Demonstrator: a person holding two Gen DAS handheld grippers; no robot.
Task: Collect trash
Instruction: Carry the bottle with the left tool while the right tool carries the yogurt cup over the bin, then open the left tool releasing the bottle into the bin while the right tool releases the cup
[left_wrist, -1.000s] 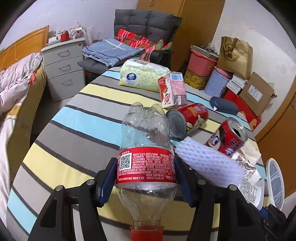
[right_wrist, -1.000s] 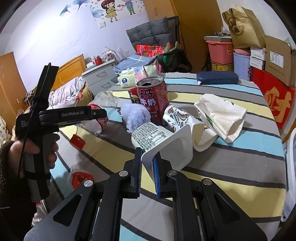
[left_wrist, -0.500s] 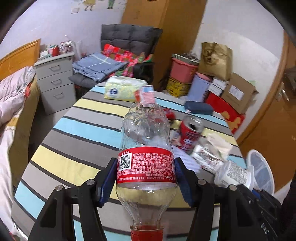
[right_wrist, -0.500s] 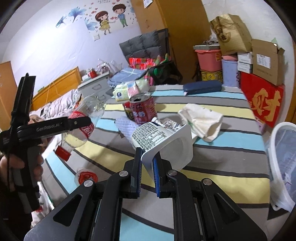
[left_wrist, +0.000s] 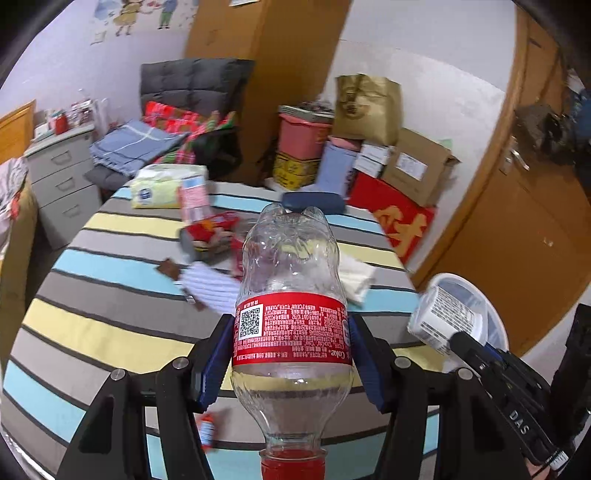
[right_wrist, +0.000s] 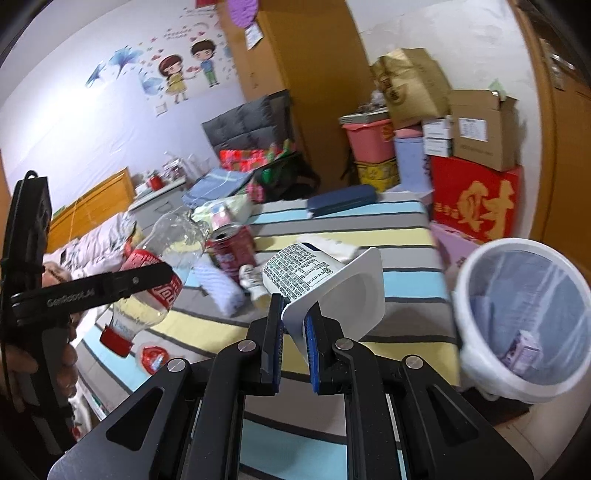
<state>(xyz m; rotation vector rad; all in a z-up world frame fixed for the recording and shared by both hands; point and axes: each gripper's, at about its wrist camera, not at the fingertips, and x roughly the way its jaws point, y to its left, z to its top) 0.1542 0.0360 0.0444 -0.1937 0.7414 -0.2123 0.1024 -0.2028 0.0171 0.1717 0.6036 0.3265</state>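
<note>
Left wrist view: the left gripper (left_wrist: 291, 354) clamps an empty Coke bottle (left_wrist: 290, 325) at its red label, cap nearest the camera, above the striped table (left_wrist: 110, 317).

Right wrist view: the right gripper (right_wrist: 295, 321) pinches a white yogurt cup (right_wrist: 325, 288) by its rim; a lined trash bin (right_wrist: 524, 317) stands to its right.

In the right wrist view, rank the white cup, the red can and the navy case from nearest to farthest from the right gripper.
1. White cup: pinched by its rim in the right gripper.
2. Red can: mid-table, up and left.
3. Navy case: at the table's far edge.
</note>
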